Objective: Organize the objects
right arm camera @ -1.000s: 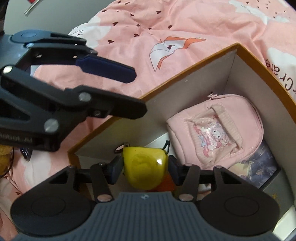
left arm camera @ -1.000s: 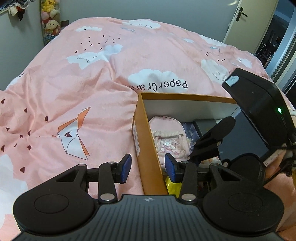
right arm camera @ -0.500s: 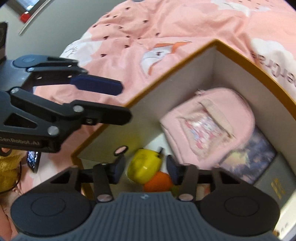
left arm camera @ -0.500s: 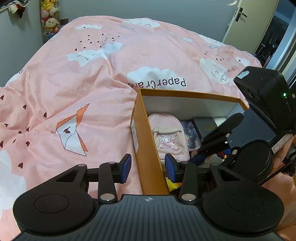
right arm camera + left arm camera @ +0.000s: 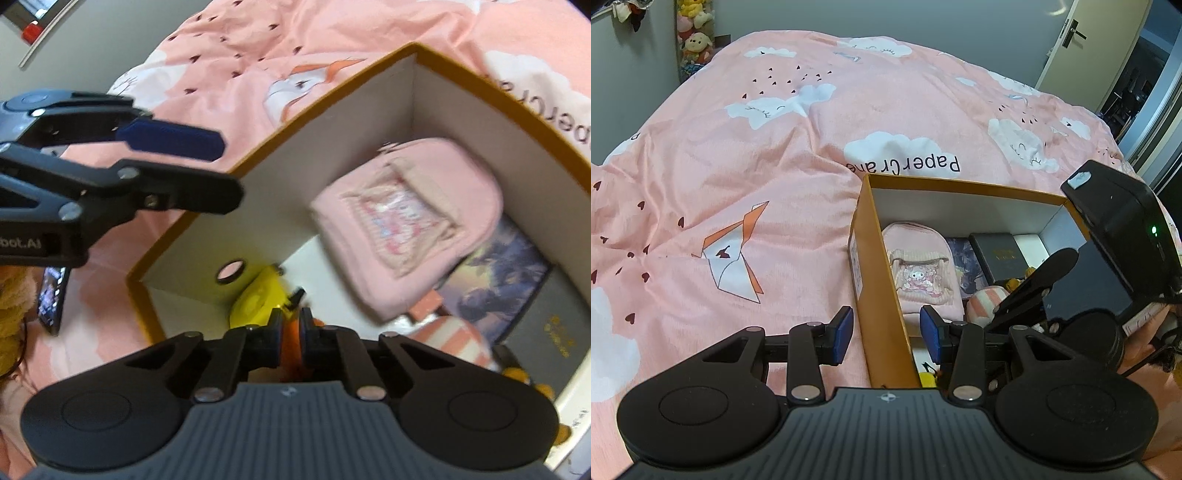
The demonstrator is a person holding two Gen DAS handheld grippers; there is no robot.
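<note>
— Two grippers over one open orange cardboard box (image 5: 879, 280) on the pink cloud-print bedspread (image 5: 768, 155). State of each?

— Left gripper (image 5: 886, 330): fingers apart, one either side of the box's near wall, pads clear of it. Right gripper (image 5: 289, 328): jaws closing, nearly together, nothing gripped between them; an orange shape shows through the gap.

— Contents ahead of the right fingers?

— Yellow rounded plastic toy (image 5: 255, 304), just beyond the fingertips in the box's near corner. Pink plush mini backpack with cartoon print (image 5: 406, 221), further ahead and to the right. Dark purple picture booklet (image 5: 506, 273) and grey flat case (image 5: 554, 321), right of the backpack. Pink-and-white striped soft item (image 5: 458, 339), beside the right finger.
</note>
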